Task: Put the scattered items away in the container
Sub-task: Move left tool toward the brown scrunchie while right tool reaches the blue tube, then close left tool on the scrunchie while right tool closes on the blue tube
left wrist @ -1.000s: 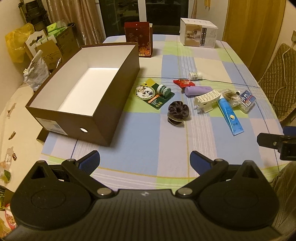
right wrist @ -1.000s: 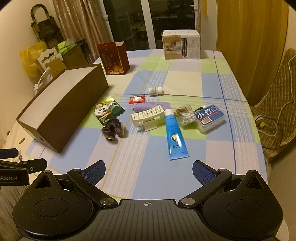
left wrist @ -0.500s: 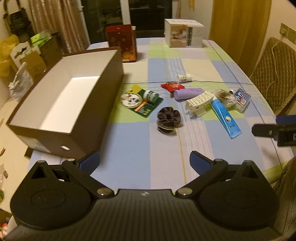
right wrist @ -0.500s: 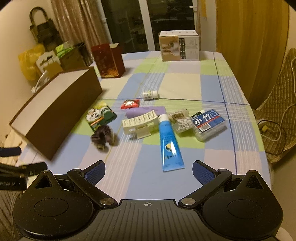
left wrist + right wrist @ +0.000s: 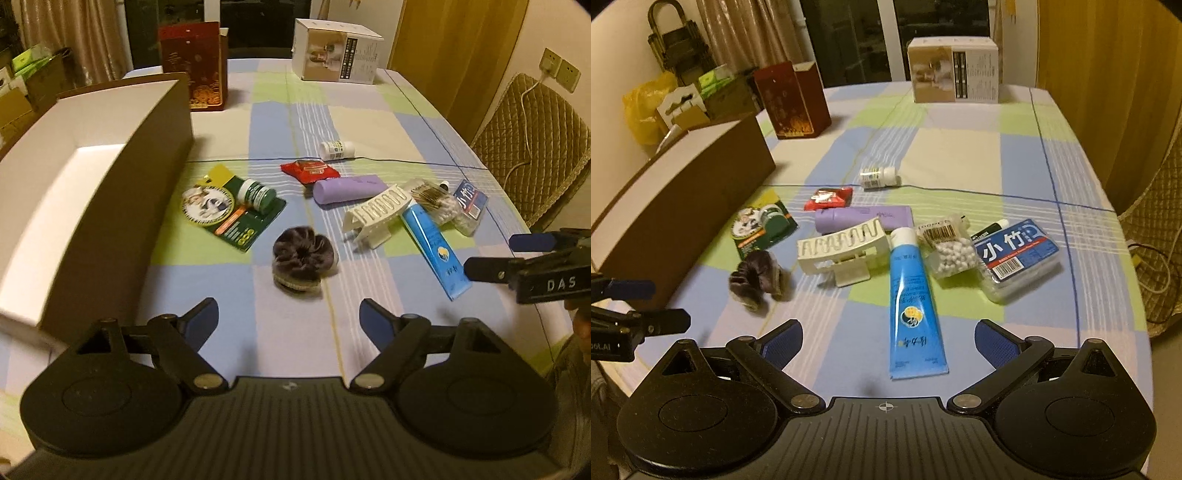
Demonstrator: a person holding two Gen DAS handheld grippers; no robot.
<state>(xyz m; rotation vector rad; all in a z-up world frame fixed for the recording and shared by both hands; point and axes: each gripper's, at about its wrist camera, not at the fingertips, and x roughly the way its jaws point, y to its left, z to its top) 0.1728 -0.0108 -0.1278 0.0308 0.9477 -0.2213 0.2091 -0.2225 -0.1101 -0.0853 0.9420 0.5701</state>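
Note:
An open brown box (image 5: 162, 122) with a white inside stands at the table's left. Scattered beside it lie a dark scrunchie (image 5: 303, 258), a green blister card (image 5: 232, 212), a red packet (image 5: 309, 170), a purple tube (image 5: 349, 189), a white hair claw (image 5: 376, 216), a blue tube (image 5: 916, 306), a bag of cotton swabs (image 5: 947, 245), a blue-labelled swab box (image 5: 1015, 254) and a small white bottle (image 5: 879, 177). My left gripper (image 5: 288, 325) is open just short of the scrunchie. My right gripper (image 5: 888, 341) is open over the blue tube's near end.
A dark red box (image 5: 194, 66) and a white carton (image 5: 336, 51) stand at the table's far end. A quilted chair (image 5: 532, 147) is at the right. Bags and cartons (image 5: 687, 99) are piled beyond the brown box. The checked tablecloth (image 5: 258, 332) shows near me.
Both grippers have moved forward and lower towards the items. The left one has swung right, closer to the scrunchie; the right one has closed in on the blue tube.

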